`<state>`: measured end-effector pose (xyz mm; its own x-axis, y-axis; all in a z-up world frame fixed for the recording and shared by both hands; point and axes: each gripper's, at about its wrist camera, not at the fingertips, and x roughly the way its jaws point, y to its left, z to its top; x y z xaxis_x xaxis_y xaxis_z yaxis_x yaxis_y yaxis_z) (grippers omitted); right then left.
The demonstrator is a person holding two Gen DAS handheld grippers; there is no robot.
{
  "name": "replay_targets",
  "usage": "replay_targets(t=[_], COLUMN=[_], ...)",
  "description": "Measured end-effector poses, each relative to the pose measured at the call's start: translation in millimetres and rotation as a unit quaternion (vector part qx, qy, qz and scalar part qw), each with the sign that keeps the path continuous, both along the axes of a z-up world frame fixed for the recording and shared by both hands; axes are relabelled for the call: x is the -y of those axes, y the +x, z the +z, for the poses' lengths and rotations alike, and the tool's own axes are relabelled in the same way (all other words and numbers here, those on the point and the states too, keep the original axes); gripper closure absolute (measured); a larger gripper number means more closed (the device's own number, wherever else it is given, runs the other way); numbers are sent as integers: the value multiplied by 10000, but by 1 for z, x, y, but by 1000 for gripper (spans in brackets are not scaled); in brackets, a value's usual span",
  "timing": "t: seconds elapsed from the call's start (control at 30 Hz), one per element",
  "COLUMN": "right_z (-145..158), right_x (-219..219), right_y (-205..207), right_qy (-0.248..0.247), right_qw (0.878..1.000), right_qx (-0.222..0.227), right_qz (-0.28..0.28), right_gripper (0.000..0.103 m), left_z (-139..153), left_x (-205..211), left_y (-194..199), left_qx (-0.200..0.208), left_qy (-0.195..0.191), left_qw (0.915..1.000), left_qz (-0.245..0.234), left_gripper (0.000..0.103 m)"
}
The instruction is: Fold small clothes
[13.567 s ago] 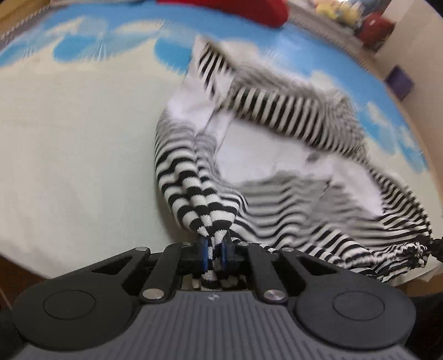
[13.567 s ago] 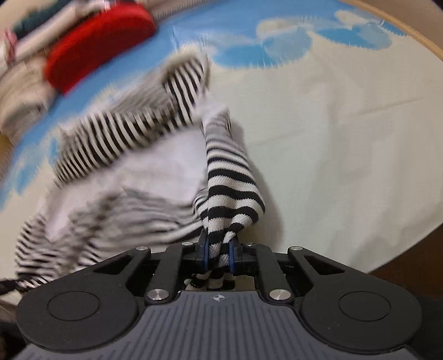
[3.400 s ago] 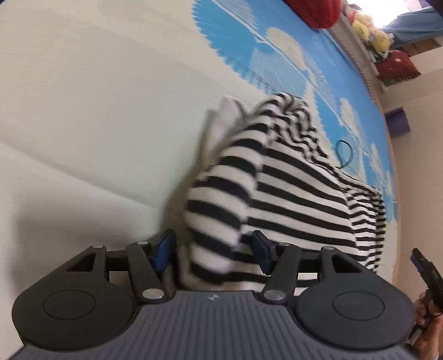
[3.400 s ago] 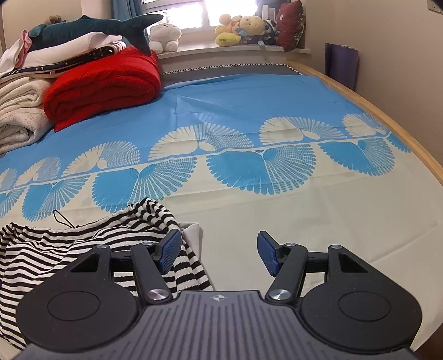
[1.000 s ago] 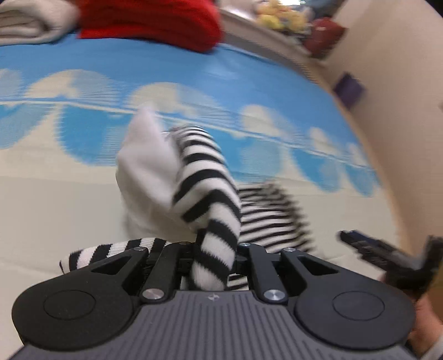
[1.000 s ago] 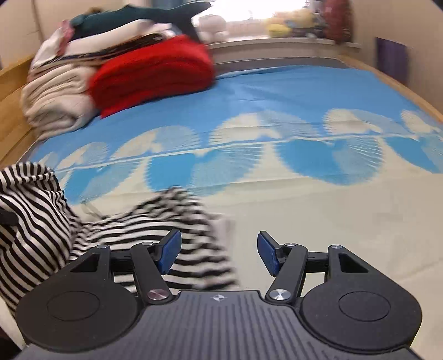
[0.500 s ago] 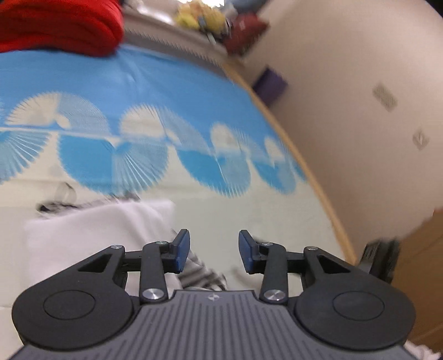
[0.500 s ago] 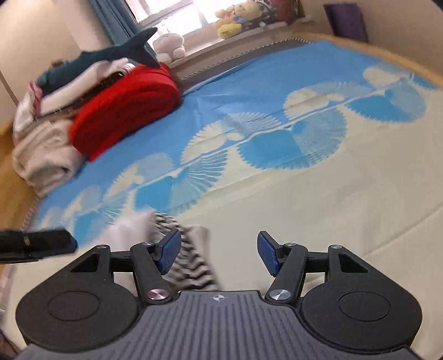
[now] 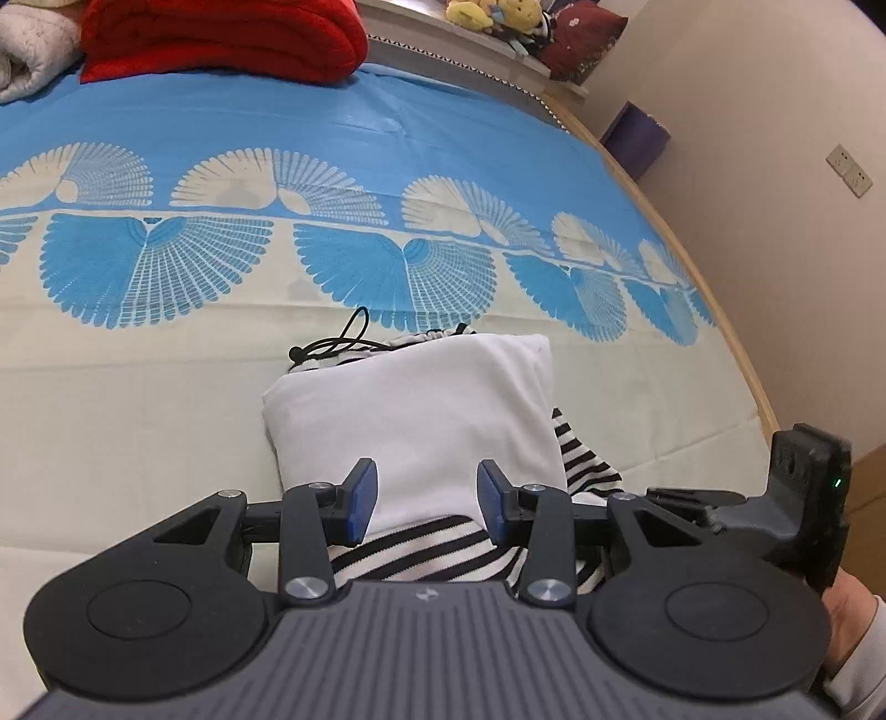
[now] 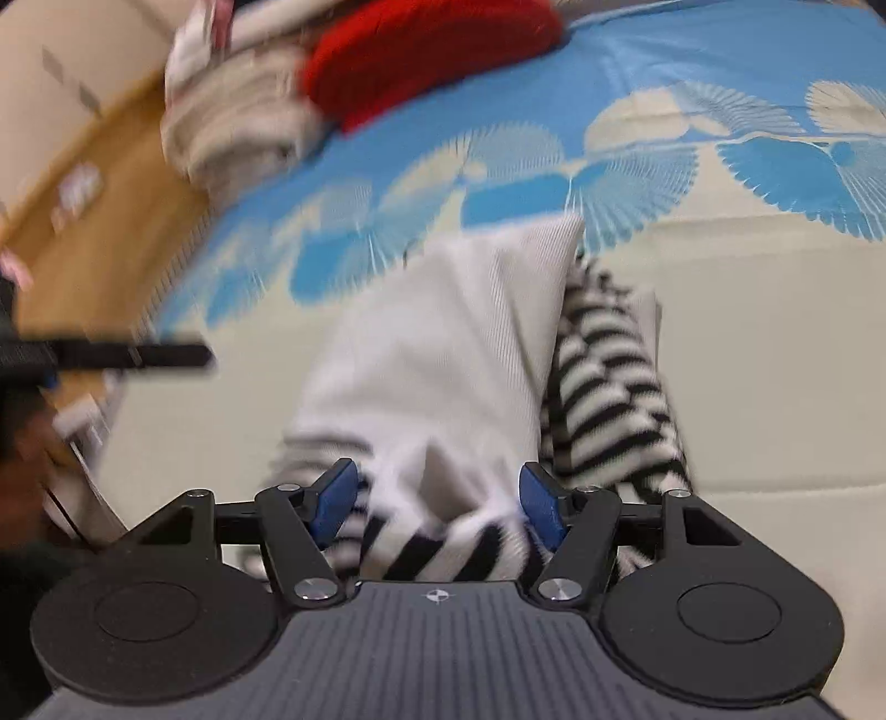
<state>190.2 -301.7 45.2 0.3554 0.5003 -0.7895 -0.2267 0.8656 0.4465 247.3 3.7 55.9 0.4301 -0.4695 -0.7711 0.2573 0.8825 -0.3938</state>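
Both spread grippers hover over the folded striped garment (image 9: 432,421)

a bedroom in a home: a wide bed (image 9: 720,338) w/ a wooden rim, covered by a blue & cream fan-print sheet (image 9: 343,138). a folded red blanket (image 9: 221,33) & pale rolled bedding (image 9: 27,44) are stacked at the far end, w/ plush toys (image 9: 487,11) & a dark red cushion (image 9: 581,39) on the ledge behind. plain beige wall w/ a socket plate (image 9: 850,169) on the right, a purple box (image 9: 637,138) against it.
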Motion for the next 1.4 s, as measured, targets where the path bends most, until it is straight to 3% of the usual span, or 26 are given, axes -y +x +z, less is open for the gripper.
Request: replay_targets(t=[0.07, 0.1, 0.27, 0.33, 0.43, 0.57, 0.63, 0.7, 0.77, 0.8, 0.83, 0.93, 1.07, 1.2, 1.27, 1.3, 1.33, 1.37, 1.4], right_z=[5, 11, 54, 57, 38, 2, -7, -10, -3, 3, 9, 12, -5, -24, -34, -36, -32, -25, -14], right_x=[-5, -3, 46, 66, 84, 86, 82, 79, 86, 95, 105, 124, 121, 104, 94, 89, 86, 82, 83], right_y=[-9, -15, -44, -54, -61, -63, -61, -58, -52, -50, -47, -34, -4, 28, 43, 49, 52, 53, 51], right_qy=[-211, -204, 462, 261, -472, -1223, -1353, -1283, -1111, -865, -558, -76, 169, 377, 349, 383, 403, 392, 564], right_qw=[9995, 9990, 9934, 9939, 9969, 9923, 9904, 9910, 9926, 9929, 9914, 9804, 9767, 9725, 9710, 9718, 9730, 9729, 9696], right_qx=[140, 296, 1043, 1040, 544, -84, -227, -354, -101, 74, 234, 500, 164, -155, -309, -292, -155, 100, 473], right_qz=[202, 270, -90, -257, -316, -200, -144, -120, -472, -808, -1160, -1905, -2133, -2292, -2343, -2307, -2267, -2275, -2332], right_gripper=[65, 93, 95, 95, 95, 95, 92, 86, 82, 74, 67, 57, 52, 39, 39, 48, 77, 94, 98], left_z=[1, 1, -4, -9, -23, -70, -99, -108, -105, -103, -99, -82, -68, -66, -61, -60, -58, -56, -55], left_x=[3, 5, 33, 47, 70, 100, 109, 117, 114, 108, 102, 84, 49, 29, 22, 21, 20, 19, 18], left_y=[-2, -4, -14, -19, -27, -39, -44, -45, -39, -36, -34, -27, -8, 10, 16, 18, 20, 21, 23], left_qx=[9, 3, -128, -171, -270, -570, -701, -645, -769, -832, -866, -657, -578, -656, -635, -636, -631, -606, -588], left_qy=[-20, -22, 120, 215, 317, 849, 1283, 1522, 1370, 1268, 1187, 995, 548, 473, 330, 255, 197, 169, 163], left_qw=[10000, 10000, 9976, 9944, 9861, 9712, 9647, 9605, 9635, 9655, 9669, 9751, 9901, 9946, 9958, 9963, 9966, 9970, 9972], left_qz=[-50, -95, -672, -1017, -1606, -2153, -2189, -2240, -2166, -2119, -2085, -1869, -1155, -652, -565, -522, -481, -454, -431], left_gripper=[60, 60, 60, 60, 60, 59, 55, 53, 52, 52, 53, 53, 53, 53, 53, 52, 52, 52, 52])
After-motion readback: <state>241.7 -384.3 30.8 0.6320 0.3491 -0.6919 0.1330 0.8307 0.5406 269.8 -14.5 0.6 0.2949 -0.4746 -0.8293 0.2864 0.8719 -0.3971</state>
